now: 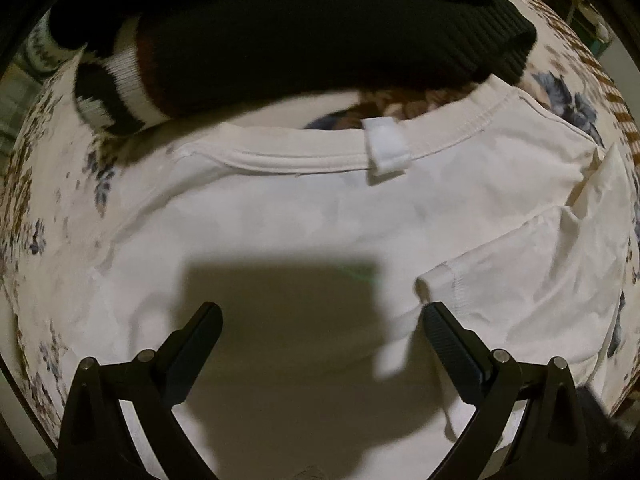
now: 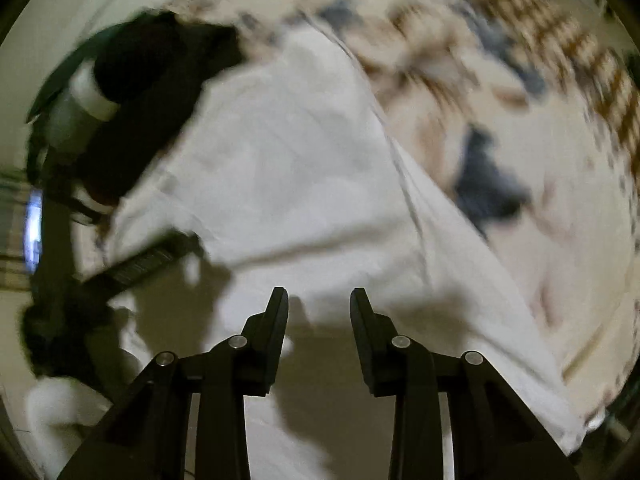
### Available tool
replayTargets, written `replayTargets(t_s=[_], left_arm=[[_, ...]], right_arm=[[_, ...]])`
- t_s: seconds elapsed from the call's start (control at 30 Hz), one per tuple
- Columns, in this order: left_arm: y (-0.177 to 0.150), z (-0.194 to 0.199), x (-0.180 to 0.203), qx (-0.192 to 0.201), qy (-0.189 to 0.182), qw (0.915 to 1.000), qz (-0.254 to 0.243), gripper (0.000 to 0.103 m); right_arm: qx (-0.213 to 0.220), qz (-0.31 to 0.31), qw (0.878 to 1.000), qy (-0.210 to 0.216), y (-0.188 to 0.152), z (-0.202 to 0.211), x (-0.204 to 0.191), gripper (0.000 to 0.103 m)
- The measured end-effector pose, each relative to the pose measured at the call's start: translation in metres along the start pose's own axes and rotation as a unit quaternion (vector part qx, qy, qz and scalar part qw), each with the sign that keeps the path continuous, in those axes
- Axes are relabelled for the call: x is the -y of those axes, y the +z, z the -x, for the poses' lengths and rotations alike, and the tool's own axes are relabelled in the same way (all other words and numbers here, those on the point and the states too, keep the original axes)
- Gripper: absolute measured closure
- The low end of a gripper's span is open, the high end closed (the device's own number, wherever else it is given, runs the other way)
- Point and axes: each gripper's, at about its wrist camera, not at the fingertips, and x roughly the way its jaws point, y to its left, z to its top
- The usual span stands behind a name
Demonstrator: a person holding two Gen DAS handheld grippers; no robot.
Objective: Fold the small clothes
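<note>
A white T-shirt lies flat on a flowered bedsheet, its collar with a white label at the far side. One sleeve is folded inward on the right. My left gripper hovers over the shirt's middle, open wide, with nothing between its fingers; its right fingertip is near the sleeve's hem. In the blurred right wrist view the same shirt spreads below my right gripper, whose jaws stand partly open with only cloth beneath them. A finger of the left gripper shows at the left.
A dark knitted garment with a black-and-white striped cuff lies just past the collar, seen too in the right wrist view as a dark garment. The flowered sheet surrounds the shirt, with a brown patterned border at the far edge.
</note>
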Motion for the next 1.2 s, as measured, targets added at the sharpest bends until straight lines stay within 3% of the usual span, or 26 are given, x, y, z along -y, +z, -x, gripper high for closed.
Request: replayTargets(t_s=[0.13, 0.33, 0.37, 0.4, 0.43, 0.57, 0.7, 0.83, 0.9, 0.97, 1.0, 1.2], left_arm=[[-0.018, 0.004, -0.007, 0.002, 0.005, 0.9998, 0.019, 0.0], [-0.025, 0.001, -0.018, 0.002, 0.009, 0.9995, 0.029, 0.0], [-0.025, 0.001, -0.018, 0.003, 0.008, 0.9995, 0.029, 0.0], [-0.026, 0.002, -0.017, 0.003, 0.007, 0.9995, 0.029, 0.0], [-0.024, 0.002, -0.018, 0.004, 0.006, 0.9996, 0.029, 0.0], [0.007, -0.003, -0.032, 0.007, 0.008, 0.9997, 0.02, 0.0], [0.012, -0.012, -0.027, 0.006, 0.015, 0.9998, 0.009, 0.0], [0.012, -0.016, -0.03, 0.006, 0.015, 0.9999, 0.006, 0.0], [0.015, -0.015, -0.031, 0.008, 0.019, 0.9998, 0.002, 0.0], [0.016, -0.013, -0.028, 0.01, 0.024, 0.9997, -0.003, 0.0], [0.014, -0.011, -0.025, 0.011, 0.026, 0.9996, -0.006, 0.0], [-0.002, -0.011, -0.028, 0.012, 0.029, 0.9994, -0.013, 0.0]], right_arm=[[0.002, 0.054, 0.998, 0.022, 0.005, -0.003, -0.011, 0.068], [-0.062, 0.131, 0.989, -0.024, -0.017, -0.027, -0.016, 0.068], [-0.059, 0.139, 0.988, -0.029, -0.021, -0.024, -0.018, 0.072], [-0.051, 0.147, 0.987, -0.034, -0.026, -0.02, -0.012, 0.088], [-0.045, 0.153, 0.986, -0.04, -0.03, -0.015, -0.008, 0.094], [-0.019, 0.166, 0.985, -0.048, -0.025, -0.001, -0.024, 0.101], [0.0, 0.195, 0.98, -0.044, -0.043, 0.018, -0.023, 0.101], [-0.013, 0.185, 0.982, -0.031, -0.055, 0.027, -0.015, 0.101], [-0.005, 0.17, 0.985, -0.027, -0.049, 0.029, -0.015, 0.098], [-0.002, 0.17, 0.985, -0.03, -0.041, 0.035, -0.009, 0.08], [-0.001, 0.17, 0.985, -0.027, -0.039, 0.037, -0.005, 0.077], [-0.035, 0.192, 0.98, -0.047, -0.043, 0.023, 0.007, 0.077]])
